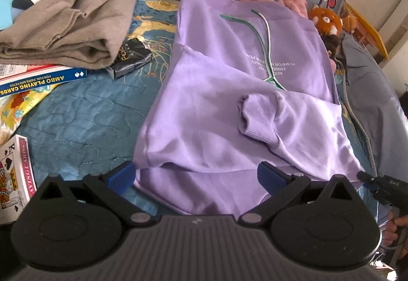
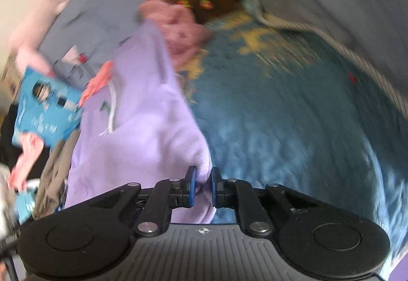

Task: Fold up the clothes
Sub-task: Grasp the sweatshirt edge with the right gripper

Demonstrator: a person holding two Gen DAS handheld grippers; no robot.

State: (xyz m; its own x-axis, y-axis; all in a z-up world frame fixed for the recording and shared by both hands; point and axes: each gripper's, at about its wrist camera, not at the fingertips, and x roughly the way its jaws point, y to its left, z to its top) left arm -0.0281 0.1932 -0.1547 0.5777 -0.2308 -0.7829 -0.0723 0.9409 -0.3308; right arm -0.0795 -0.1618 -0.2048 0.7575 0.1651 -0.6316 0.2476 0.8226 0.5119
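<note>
**Right gripper pinches the purple sweatshirt's edge; left gripper spread wide over its hem**

In the right wrist view the right gripper (image 2: 203, 185) has its blue pads pressed in on a ribbed edge of the purple sweatshirt (image 2: 142, 128), low centre of a blurred frame. The garment runs up and left from the pinch over the blue quilt (image 2: 293, 115).

In the left wrist view the left gripper (image 1: 196, 176) has its fingers spread far apart, the near hem lying between them with no grip visible. The sweatshirt fills the frame's centre, a cuffed sleeve (image 1: 257, 118) folded across its front. A grey folded garment (image 1: 74, 23) sits upper left, card boxes (image 1: 15, 169) at the left edge, a plush toy (image 1: 326, 21) upper right.
</note>
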